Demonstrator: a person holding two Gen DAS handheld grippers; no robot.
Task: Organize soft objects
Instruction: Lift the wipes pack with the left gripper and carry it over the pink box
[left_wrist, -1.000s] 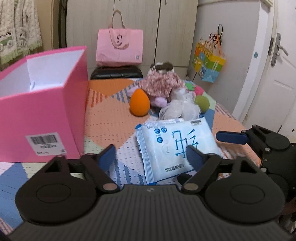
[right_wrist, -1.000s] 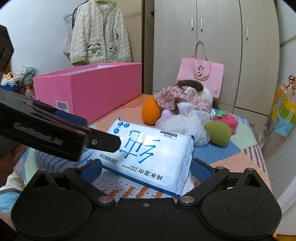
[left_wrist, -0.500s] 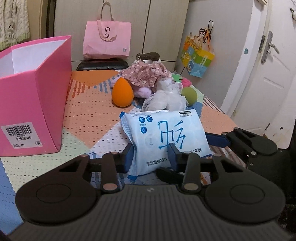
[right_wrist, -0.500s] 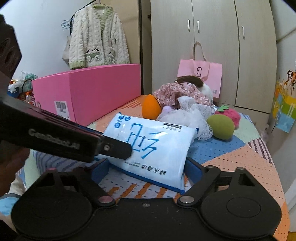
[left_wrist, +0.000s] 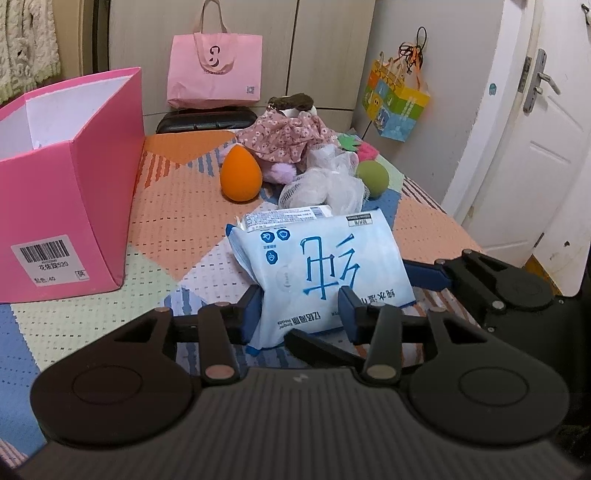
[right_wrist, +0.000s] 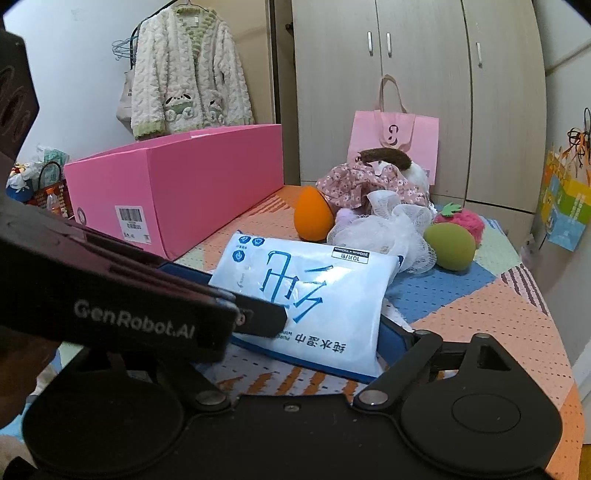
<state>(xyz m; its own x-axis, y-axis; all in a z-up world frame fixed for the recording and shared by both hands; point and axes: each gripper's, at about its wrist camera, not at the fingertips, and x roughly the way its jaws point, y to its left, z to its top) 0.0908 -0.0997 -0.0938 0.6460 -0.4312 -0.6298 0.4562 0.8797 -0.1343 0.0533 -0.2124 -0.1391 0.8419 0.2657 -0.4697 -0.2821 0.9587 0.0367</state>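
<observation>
A blue-and-white pack of wet wipes is tilted up off the patterned cloth. My left gripper is shut on its near end, both pads pressing in, though the jaws are starting to open. My right gripper reaches in from the right with the pack between its fingers. Its right finger rests at the pack's edge; the other is hidden behind the left gripper, and its jaws are opening. The open pink box stands to the left.
Behind the pack lie an orange egg sponge, a white mesh puff, a green sponge, a floral plush and a pink strawberry puff. A pink tote stands at the wardrobe. The table edge runs along the right.
My left gripper has closed on the near end of the wipes pack and tipped it up off the cloth. My right gripper's fingers have drawn in closer around the pack.
</observation>
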